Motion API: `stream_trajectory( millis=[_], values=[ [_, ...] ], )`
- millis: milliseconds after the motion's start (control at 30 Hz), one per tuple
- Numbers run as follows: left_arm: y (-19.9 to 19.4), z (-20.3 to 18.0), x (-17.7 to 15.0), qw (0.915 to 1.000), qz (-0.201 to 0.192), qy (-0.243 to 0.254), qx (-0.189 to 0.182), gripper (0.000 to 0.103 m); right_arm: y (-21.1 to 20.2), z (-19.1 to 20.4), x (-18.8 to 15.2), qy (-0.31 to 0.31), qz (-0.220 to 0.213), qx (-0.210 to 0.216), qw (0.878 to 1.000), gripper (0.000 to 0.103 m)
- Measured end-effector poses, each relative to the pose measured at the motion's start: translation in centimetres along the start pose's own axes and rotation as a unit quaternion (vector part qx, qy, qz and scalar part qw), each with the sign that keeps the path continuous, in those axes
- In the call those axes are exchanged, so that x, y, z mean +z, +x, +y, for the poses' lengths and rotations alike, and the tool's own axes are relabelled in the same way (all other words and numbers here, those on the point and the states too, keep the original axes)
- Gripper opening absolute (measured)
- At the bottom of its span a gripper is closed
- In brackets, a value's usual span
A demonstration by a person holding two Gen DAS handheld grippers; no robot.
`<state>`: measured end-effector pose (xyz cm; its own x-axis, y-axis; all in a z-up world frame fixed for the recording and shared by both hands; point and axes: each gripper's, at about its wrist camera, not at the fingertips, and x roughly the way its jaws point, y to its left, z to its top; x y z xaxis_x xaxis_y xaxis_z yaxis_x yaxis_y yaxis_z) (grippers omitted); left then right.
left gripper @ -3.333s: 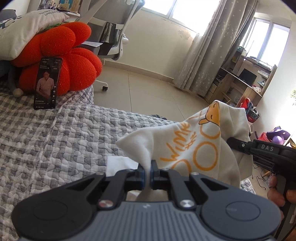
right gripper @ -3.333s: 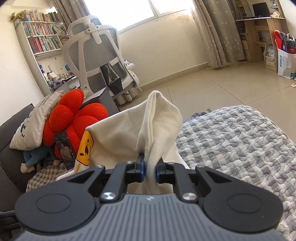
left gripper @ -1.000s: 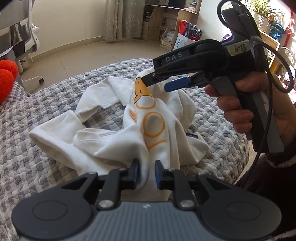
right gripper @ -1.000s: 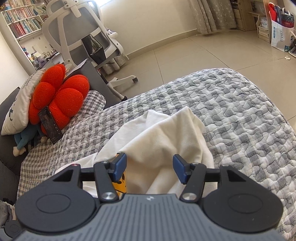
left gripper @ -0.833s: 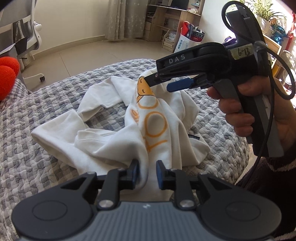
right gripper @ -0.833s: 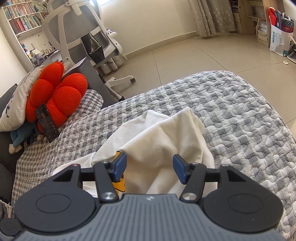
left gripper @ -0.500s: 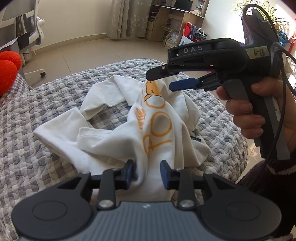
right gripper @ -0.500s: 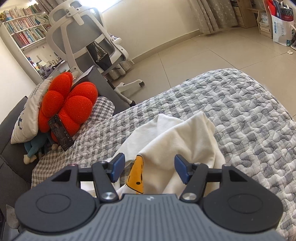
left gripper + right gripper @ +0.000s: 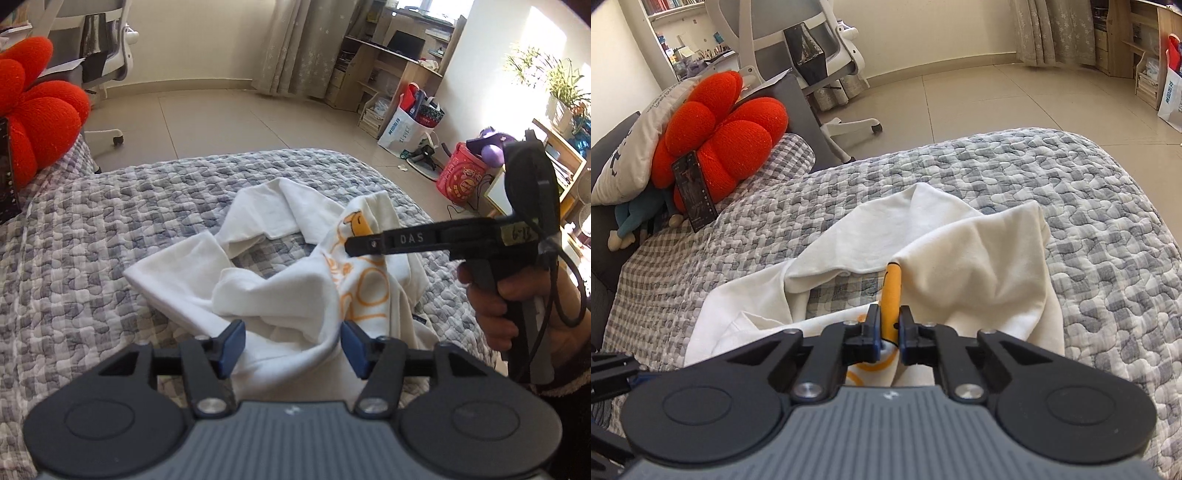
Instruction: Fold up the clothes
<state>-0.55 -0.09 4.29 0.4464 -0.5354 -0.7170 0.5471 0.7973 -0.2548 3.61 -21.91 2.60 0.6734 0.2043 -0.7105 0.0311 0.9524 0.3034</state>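
Lying crumpled on the grey quilted bedspread (image 9: 92, 240), the white T-shirt (image 9: 258, 295) is being handled from two sides, with its orange print bunched toward three o'clock in the left wrist view. The left gripper (image 9: 291, 341) is being held with its blue pads (image 9: 232, 341) well apart, the jaws having just been opening; a fold of cloth is lying between them but is not being pressed, so nothing is being held there. The right gripper (image 9: 888, 326) is being kept clamped on a raised ridge of the printed fabric, its jaws having just been closing onto it (the orange strip is standing up at twelve o'clock from the fingers in the right wrist view). Seen from the left wrist camera, that same gripper is entering from three o'clock, gripped by the person's hand (image 9: 491, 299), with its tip resting on the print. The shirt's heap is being stretched roughly from nine to three o'clock, and the loose white portion is lying toward ten o'clock of the left fingers. The next regrasp is therefore judged to fall to the left hand, which is the nearer to the free cloth.
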Motion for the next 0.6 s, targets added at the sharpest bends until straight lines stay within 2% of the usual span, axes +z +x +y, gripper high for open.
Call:
stream_trajectory(
  millis=[100, 233, 400, 500, 600],
  values=[
    [-0.1, 2.4, 0.4, 0.9985, -0.006, -0.054, -0.007, 0.061, -0.2, 0.1, -0.1, -0.009, -0.003, -0.005, 1.0, 0.011],
    [1.0, 4.9, 0.6, 0.9925, 0.002, -0.122, -0.012, 0.061, -0.2, 0.4, -0.1, -0.015, -0.007, -0.009, 1.0, 0.011],
    [1.6, 6.1, 0.5, 0.9874, 0.0, -0.158, 0.007, 0.061, -0.3, 0.4, -0.1, -0.015, -0.009, -0.007, 1.0, 0.011],
    [1.5, 7.2, 0.4, 0.9844, -0.002, -0.168, 0.052, 0.061, -0.3, 0.2, -0.2, -0.014, -0.007, -0.008, 1.0, 0.011],
    [1.8, 8.3, 0.2, 0.979, 0.0, -0.19, 0.074, 0.061, -0.2, 0.1, -0.2, -0.01, -0.005, -0.008, 1.0, 0.011]
  ],
)
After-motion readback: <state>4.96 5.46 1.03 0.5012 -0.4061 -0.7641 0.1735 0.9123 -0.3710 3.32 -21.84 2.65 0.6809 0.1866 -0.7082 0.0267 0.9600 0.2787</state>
